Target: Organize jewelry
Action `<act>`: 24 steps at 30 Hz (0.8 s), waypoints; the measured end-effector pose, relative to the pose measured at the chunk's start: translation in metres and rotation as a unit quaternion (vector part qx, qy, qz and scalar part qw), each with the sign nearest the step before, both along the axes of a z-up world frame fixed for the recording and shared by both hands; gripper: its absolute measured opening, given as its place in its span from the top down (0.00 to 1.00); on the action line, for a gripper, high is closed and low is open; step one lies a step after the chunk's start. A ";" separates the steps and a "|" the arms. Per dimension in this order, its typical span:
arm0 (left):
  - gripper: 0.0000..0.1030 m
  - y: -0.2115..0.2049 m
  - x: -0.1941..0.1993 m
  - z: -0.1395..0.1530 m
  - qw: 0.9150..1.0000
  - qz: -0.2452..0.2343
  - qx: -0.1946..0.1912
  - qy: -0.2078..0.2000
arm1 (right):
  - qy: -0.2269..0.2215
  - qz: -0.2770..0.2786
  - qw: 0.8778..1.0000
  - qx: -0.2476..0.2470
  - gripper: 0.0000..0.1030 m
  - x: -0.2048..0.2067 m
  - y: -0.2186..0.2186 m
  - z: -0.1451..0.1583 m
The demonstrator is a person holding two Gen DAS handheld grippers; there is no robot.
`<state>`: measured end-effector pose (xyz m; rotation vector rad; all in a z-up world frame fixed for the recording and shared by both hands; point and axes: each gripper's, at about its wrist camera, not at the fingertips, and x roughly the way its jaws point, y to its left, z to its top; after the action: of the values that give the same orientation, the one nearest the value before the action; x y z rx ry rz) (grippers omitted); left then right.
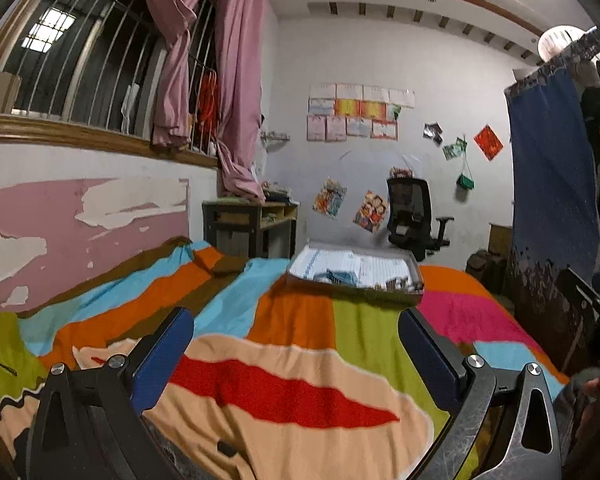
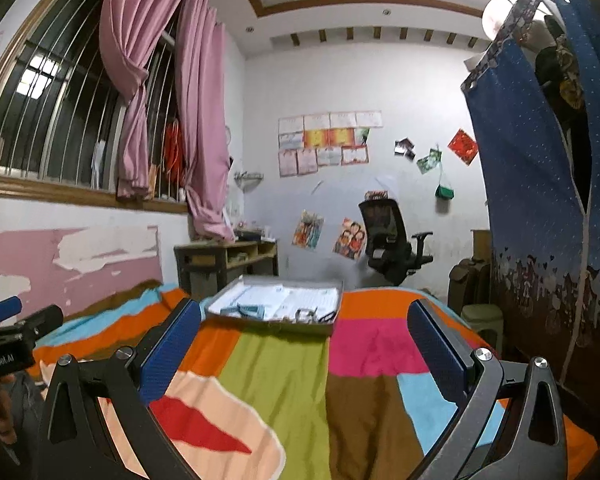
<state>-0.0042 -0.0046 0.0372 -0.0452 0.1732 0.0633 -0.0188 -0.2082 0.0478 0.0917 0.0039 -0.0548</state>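
Both the left gripper (image 1: 296, 320) and right gripper (image 2: 304, 312) have jaws spread wide, holding nothing. The jewelry tray (image 2: 274, 322) lies well ahead on the bed (image 2: 284, 380). Advance level, then descend over the tray's near edge.

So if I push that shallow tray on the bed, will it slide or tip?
The tray looks flat and low-walled, so tipping seems unlikely. It sits on a soft, rumpled blanket, so it would probably drag and bunch the fabric.
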 end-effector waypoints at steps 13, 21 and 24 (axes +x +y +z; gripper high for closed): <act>0.00 0.005 0.007 -0.015 0.999 0.014 -0.014 0.035 | 0.071 0.004 0.997 -0.003 0.01 0.013 0.005 -0.026; 0.00 -0.001 0.008 -0.017 0.999 0.015 -0.011 0.051 | 0.094 0.013 0.995 -0.014 0.01 0.024 0.013 -0.033; 0.00 0.000 0.011 -0.019 0.998 0.016 -0.016 0.062 | 0.105 0.019 0.994 -0.018 0.01 0.028 0.016 -0.036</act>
<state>0.0068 -0.0050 0.0184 -0.0760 0.2966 0.0961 0.0088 -0.1920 0.0119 0.0498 0.2144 -0.0266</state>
